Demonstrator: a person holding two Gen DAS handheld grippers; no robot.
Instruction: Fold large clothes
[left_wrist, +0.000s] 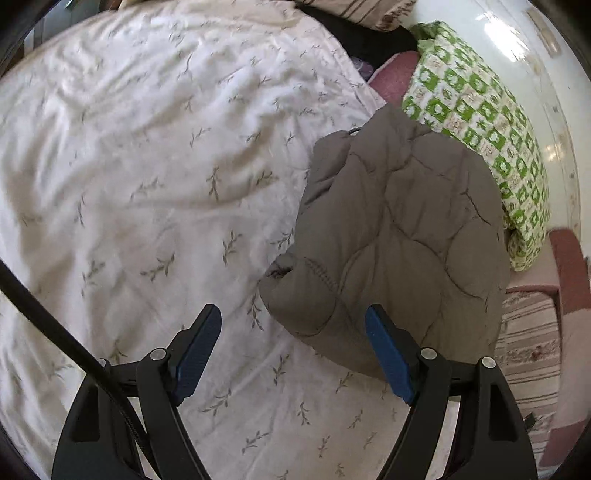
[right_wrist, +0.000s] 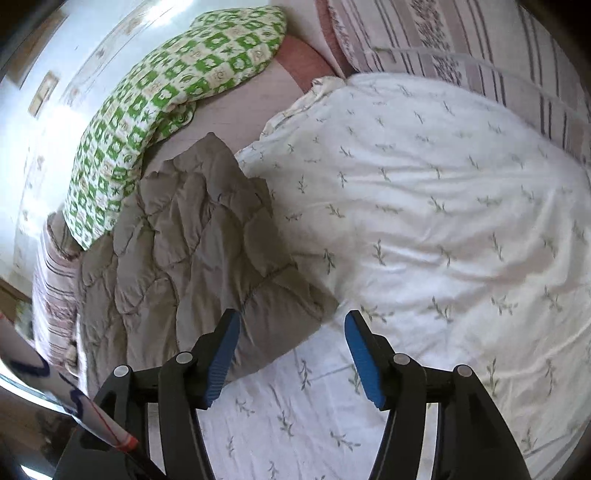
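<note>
A grey-brown quilted jacket (left_wrist: 402, 236) lies bunched in a folded heap on a white duvet with a leaf print (left_wrist: 147, 184). My left gripper (left_wrist: 291, 354) is open and empty, held above the duvet just in front of the jacket's near edge. In the right wrist view the jacket (right_wrist: 199, 251) lies left of centre on the duvet (right_wrist: 443, 221). My right gripper (right_wrist: 291, 358) is open and empty, above the duvet at the jacket's near corner, with its left finger over the jacket's edge.
A green and white checked pillow (left_wrist: 476, 136) lies beyond the jacket against a white wall; it also shows in the right wrist view (right_wrist: 162, 107). A striped pink bedspread (right_wrist: 461, 40) edges the bed. A black cable (left_wrist: 66, 339) crosses the left wrist view.
</note>
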